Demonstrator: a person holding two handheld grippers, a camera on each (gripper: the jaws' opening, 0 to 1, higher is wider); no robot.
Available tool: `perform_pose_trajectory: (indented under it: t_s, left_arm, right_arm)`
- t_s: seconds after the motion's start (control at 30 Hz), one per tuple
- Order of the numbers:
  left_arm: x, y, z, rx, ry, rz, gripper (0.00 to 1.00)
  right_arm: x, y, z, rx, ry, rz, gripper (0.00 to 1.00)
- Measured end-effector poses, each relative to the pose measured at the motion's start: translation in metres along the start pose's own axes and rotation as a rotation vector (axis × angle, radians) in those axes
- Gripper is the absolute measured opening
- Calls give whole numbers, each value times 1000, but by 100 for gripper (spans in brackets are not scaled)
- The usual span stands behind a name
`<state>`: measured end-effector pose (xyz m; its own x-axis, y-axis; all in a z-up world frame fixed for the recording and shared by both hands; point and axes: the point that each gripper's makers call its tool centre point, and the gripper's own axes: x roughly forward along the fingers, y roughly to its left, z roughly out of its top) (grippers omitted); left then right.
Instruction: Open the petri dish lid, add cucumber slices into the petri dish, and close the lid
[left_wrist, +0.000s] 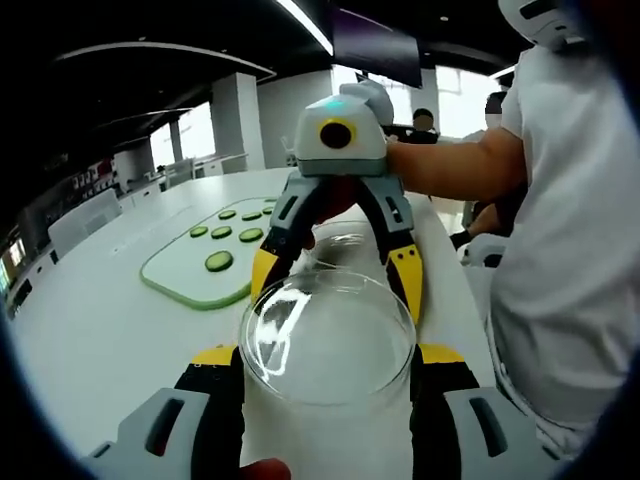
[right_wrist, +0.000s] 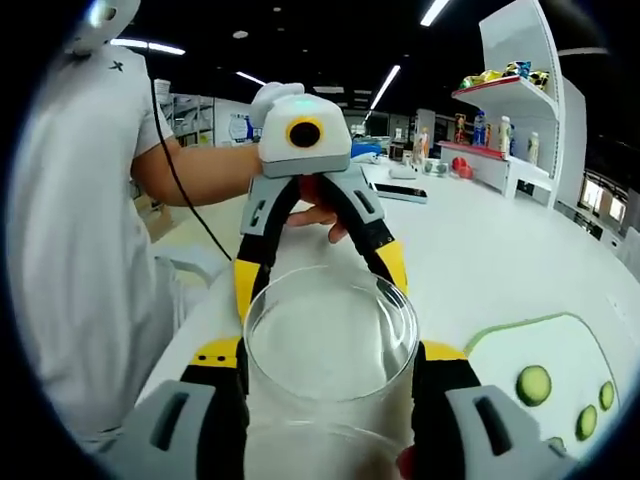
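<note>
Left gripper view.
- Left of frame: white desk (left_wrist: 90, 330) carrying a pale green board (left_wrist: 175, 285). Cucumber slices (left_wrist: 220, 261) lying on the board in rows, well apart from the tongs.
- Centre: clear dish (left_wrist: 327, 335) clamped in left tongs (left_wrist: 327, 355), yellow tips pressed to either side of the glass wall. No slices inside.
- Above it, right tongs (left_wrist: 335, 275) coming in from top centre, facing the camera, tips flanking the far edge of the dish. Second glass rim (left_wrist: 345, 240) seen between those tips. Which piece is lid and which is base: cannot tell.
- Right of frame: bare forearm (left_wrist: 450, 165) behind the right tongs, then white shirt (left_wrist: 570, 260).

Right gripper view.
- Left of frame: white shirt, with a black cable (right_wrist: 175, 170) hanging across it.
- Centre: same glass held between the right tongs' own tips at the bottom, both pressed to the wall, grasping it. Left tongs opposite, facing the camera, a hand (right_wrist: 322, 215) behind them.
- Lower right: board with slices on the desk.
- Upper right: white shelf (right_wrist: 510, 130) holding bottles.
</note>
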<state>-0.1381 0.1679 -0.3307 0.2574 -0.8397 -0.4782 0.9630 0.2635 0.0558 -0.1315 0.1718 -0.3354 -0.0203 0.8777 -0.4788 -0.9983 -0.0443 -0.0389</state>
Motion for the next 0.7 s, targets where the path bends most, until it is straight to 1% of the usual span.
perform_pose_trajectory:
  t_s: [0.07,0.23,0.47,0.7]
  left_arm:
    - [0,0,-1,-5,0,-3,66]
    - [-2,1,-3,-17,0,-7,66]
    - [-2,1,-6,-53,2,-16,66]
    - [-1,1,-6,-53,-1,-17,66]
  right_arm:
    - [1,0,-1,3,11,3,65]
    - [2,1,-1,9,10,8,65]
    - [2,1,0,22,6,16,65]
    - [3,1,-3,-5,29,6,66]
